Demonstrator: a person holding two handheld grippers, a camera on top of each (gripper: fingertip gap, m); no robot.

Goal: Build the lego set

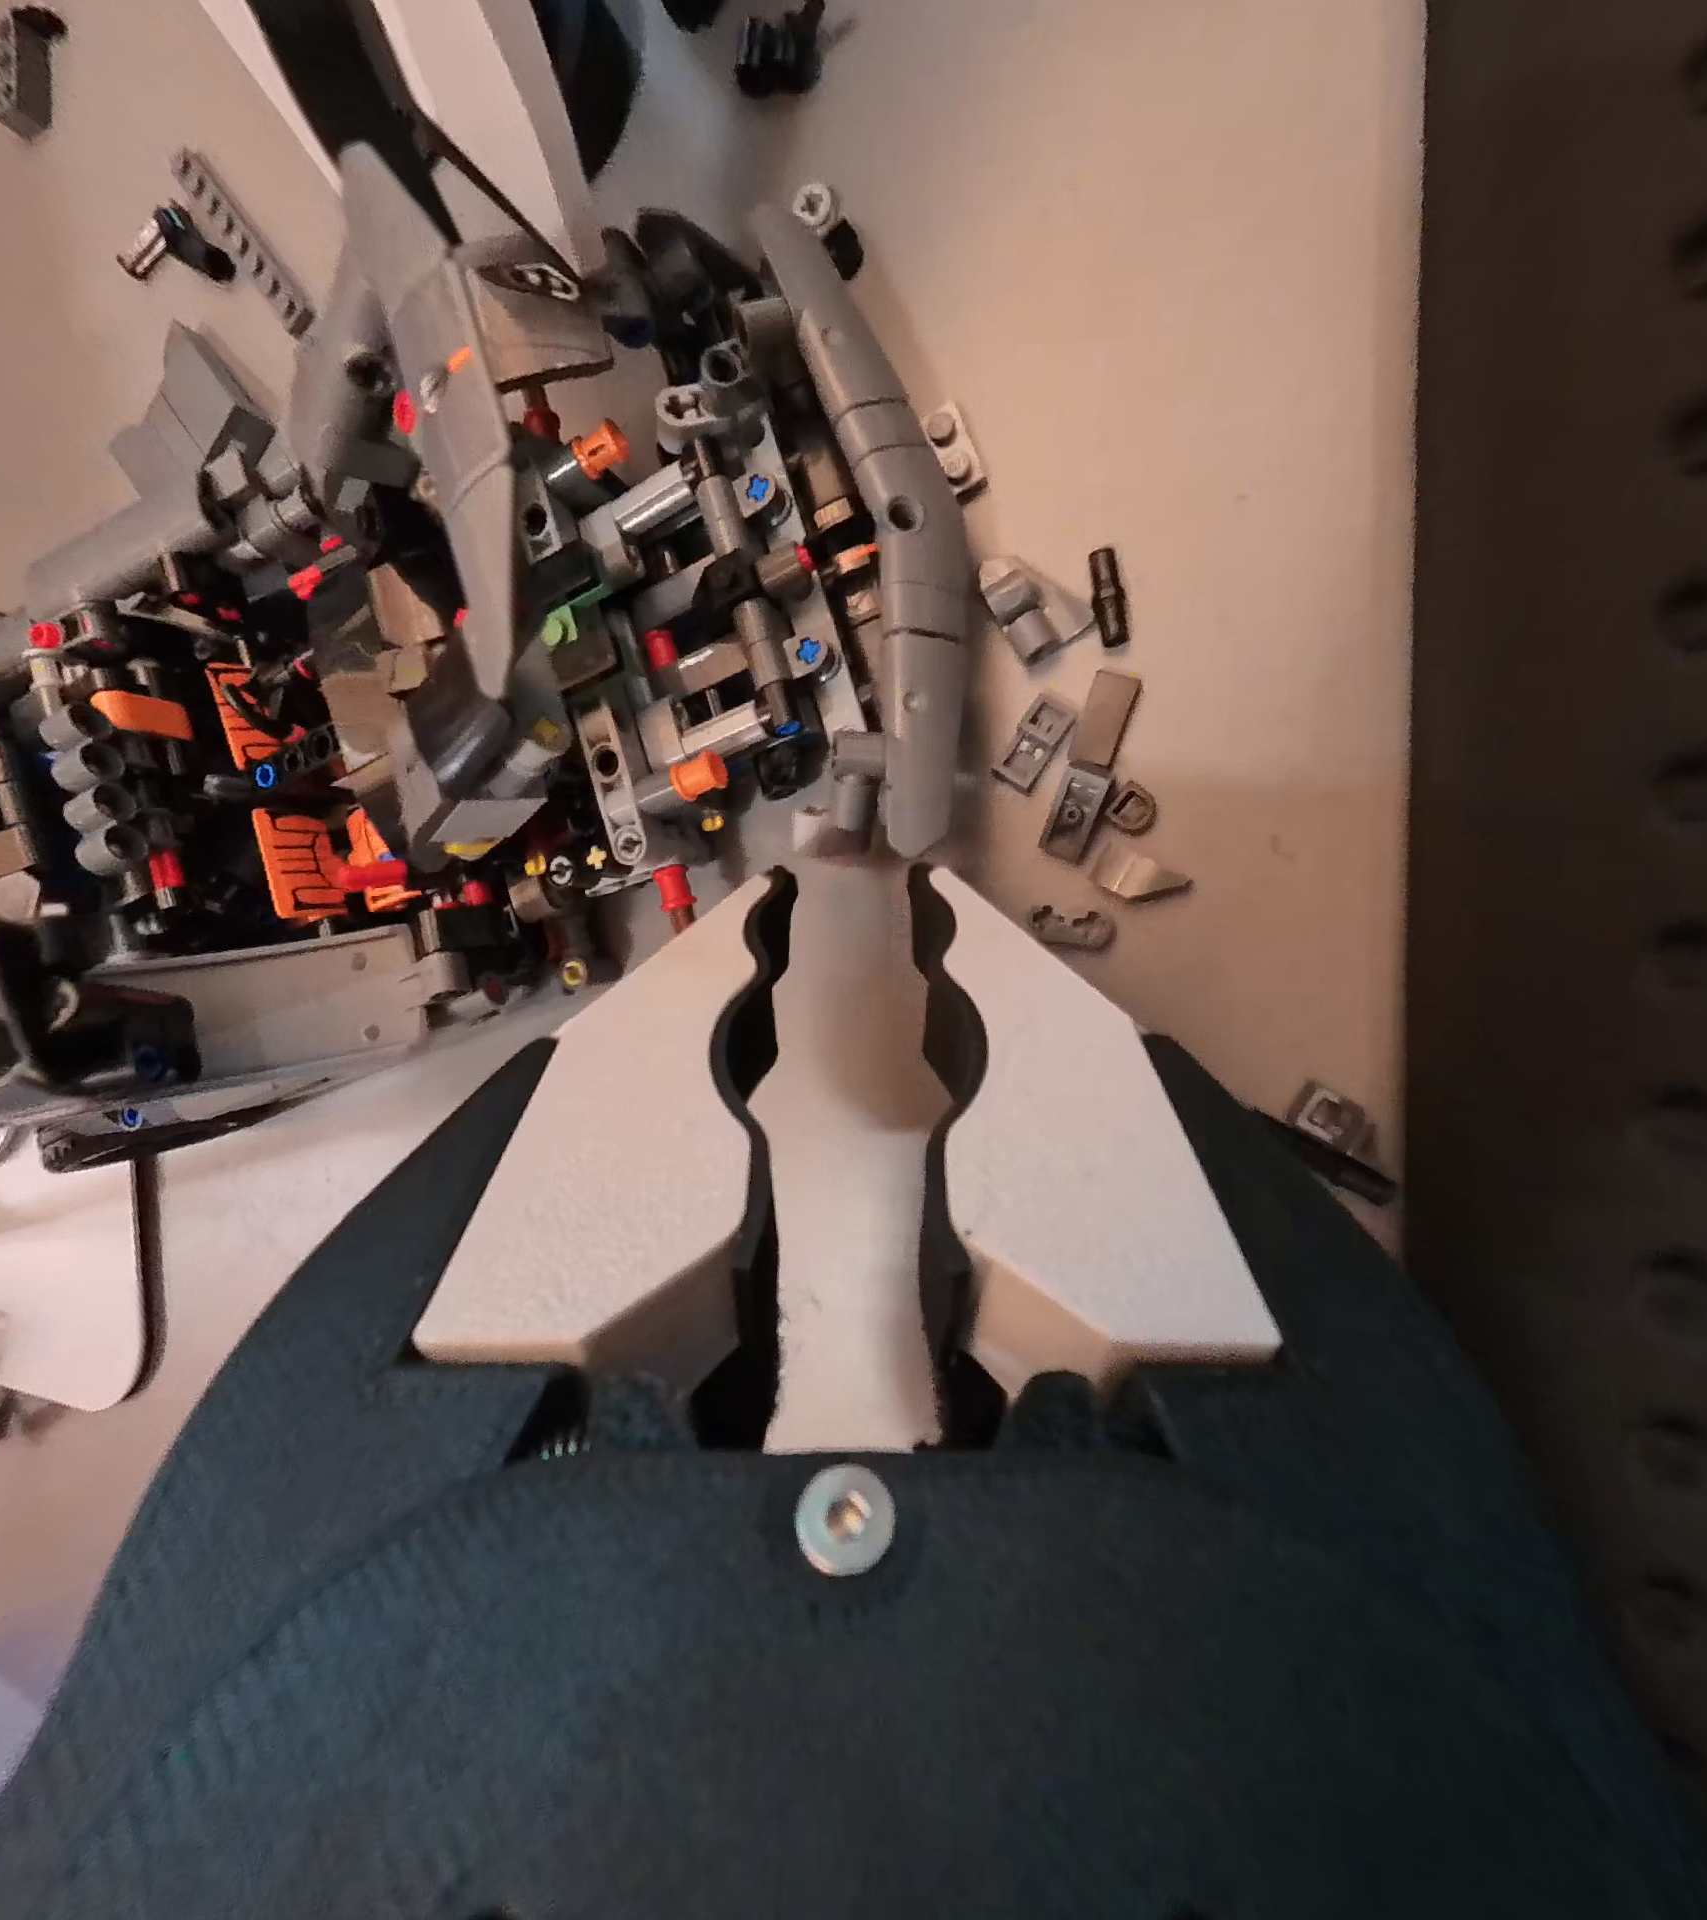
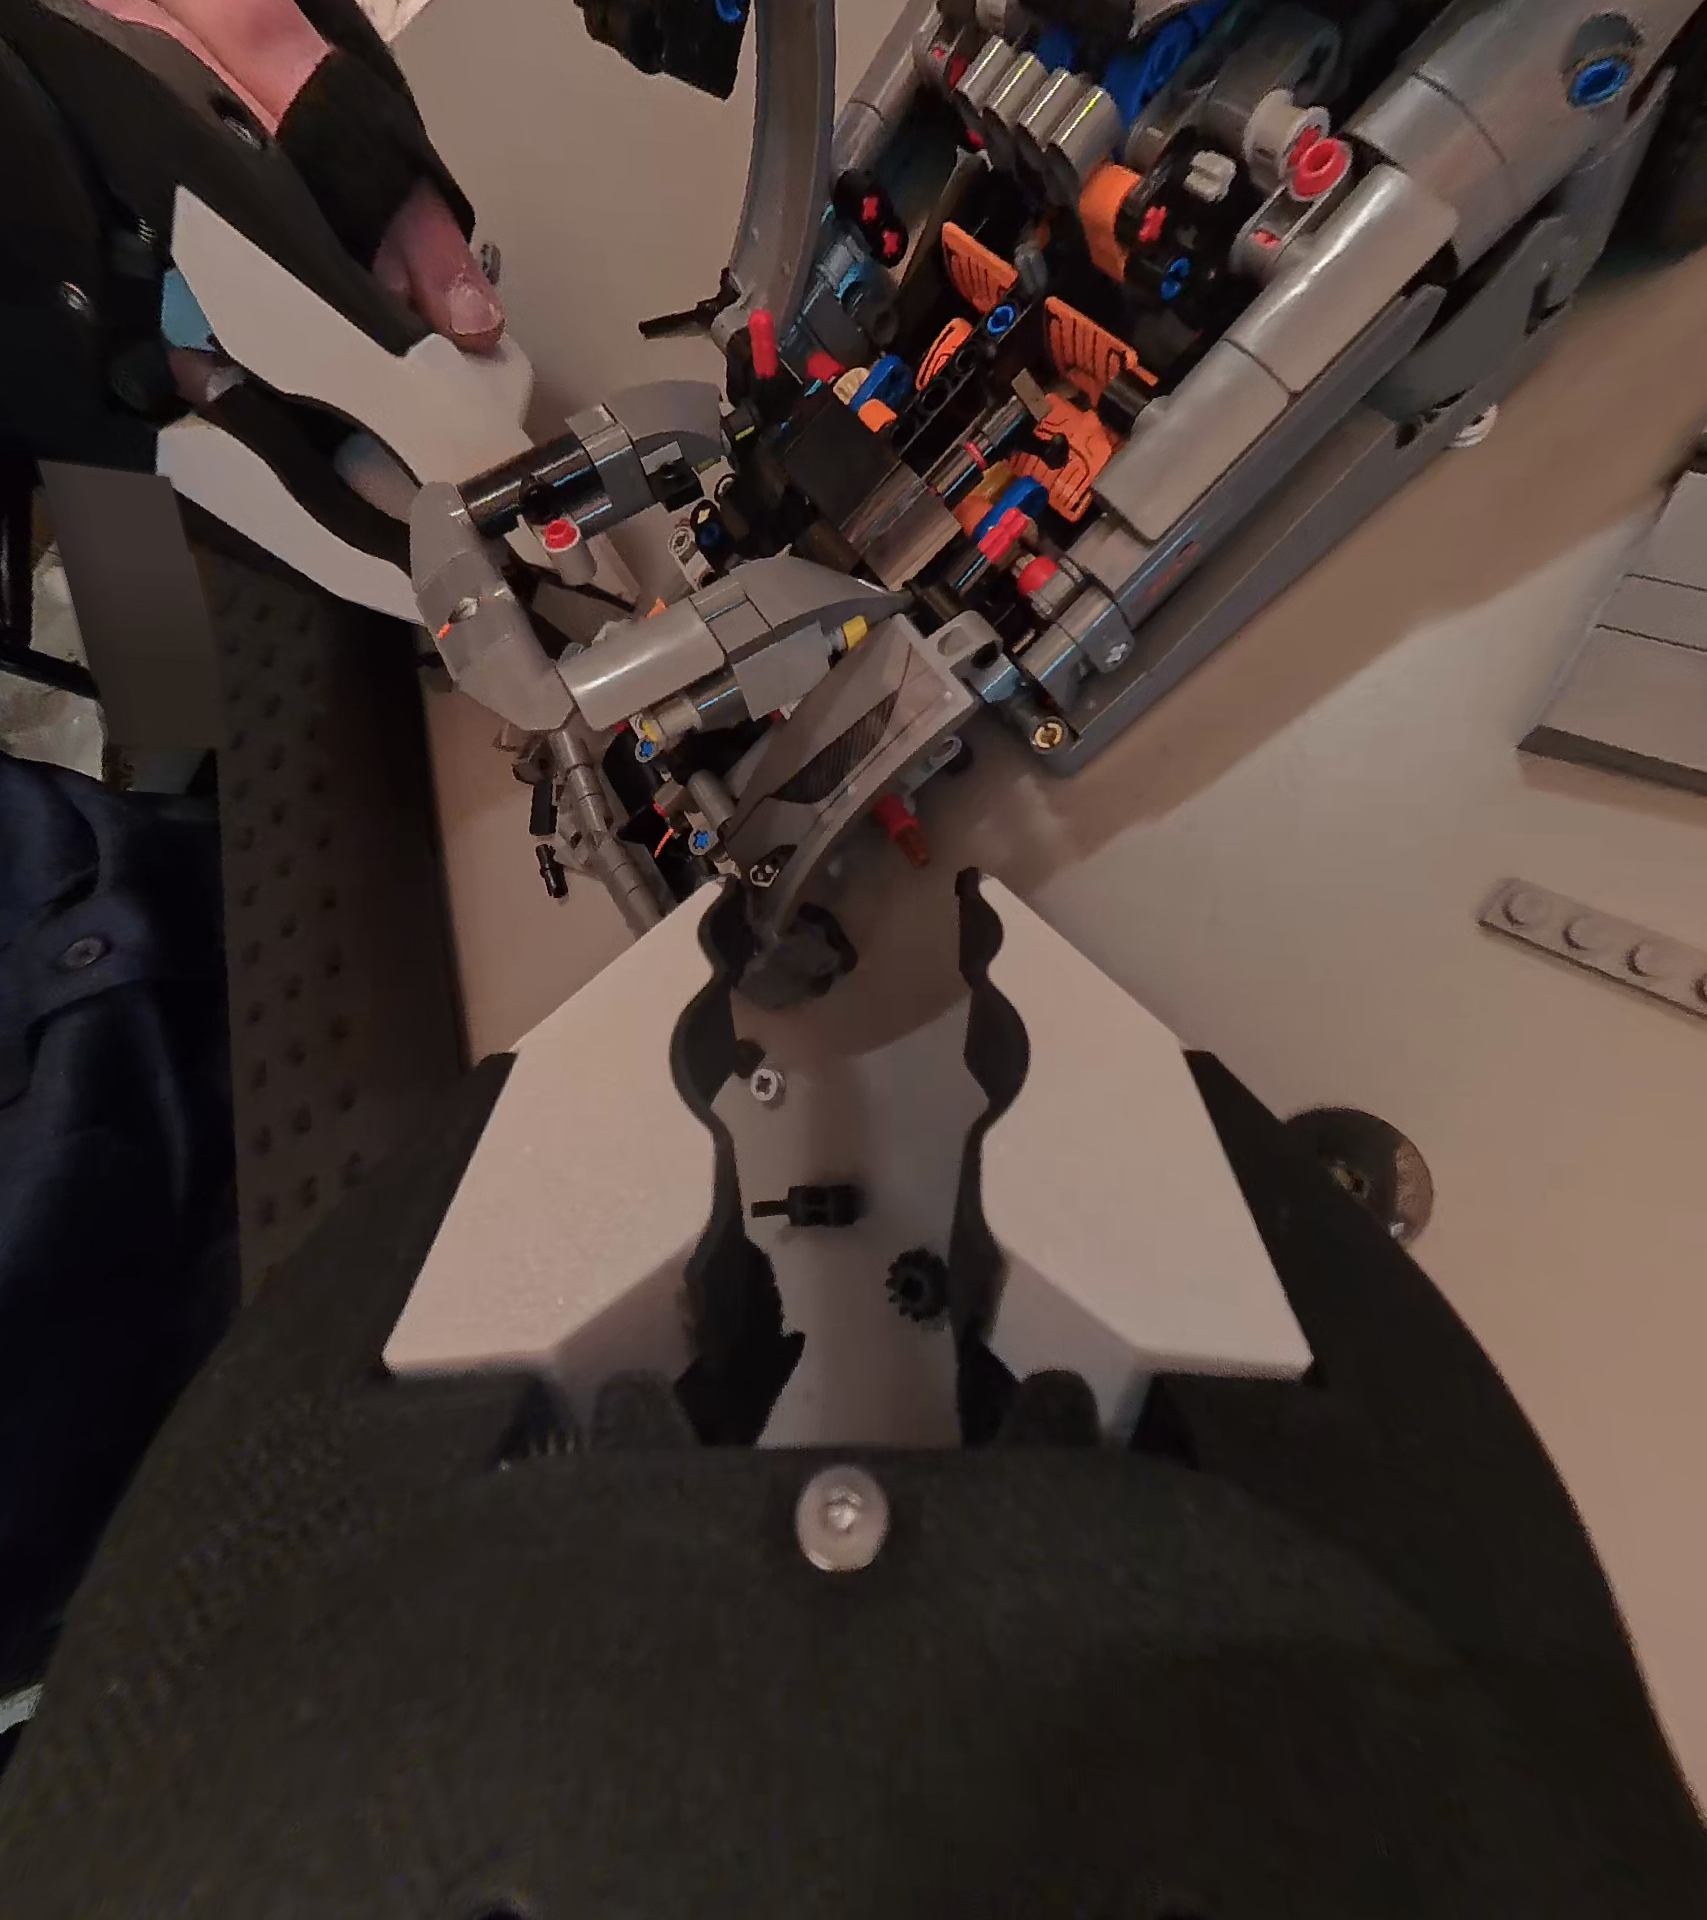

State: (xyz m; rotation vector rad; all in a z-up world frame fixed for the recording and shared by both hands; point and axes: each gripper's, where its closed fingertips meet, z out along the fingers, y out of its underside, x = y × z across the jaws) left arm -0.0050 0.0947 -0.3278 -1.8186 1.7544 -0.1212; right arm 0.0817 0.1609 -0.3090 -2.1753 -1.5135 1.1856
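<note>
Lego model (image 1: 475, 623) on the bench (image 1: 1192, 312), mostly built: frame and grey panels on. Loose pieces (image 1: 1077, 748) remain beside it. Left gripper (image 1: 849, 883) and right gripper (image 2: 844, 894): jaws apart, holding nothing.

Right of our left tongs (image 1: 849, 883) we see a dark perforated panel (image 1: 1659, 727) bordering the white table (image 1: 1192, 312). Far left of our right tongs (image 2: 844, 894) lies dark blue fabric (image 2: 49, 1039).
</note>
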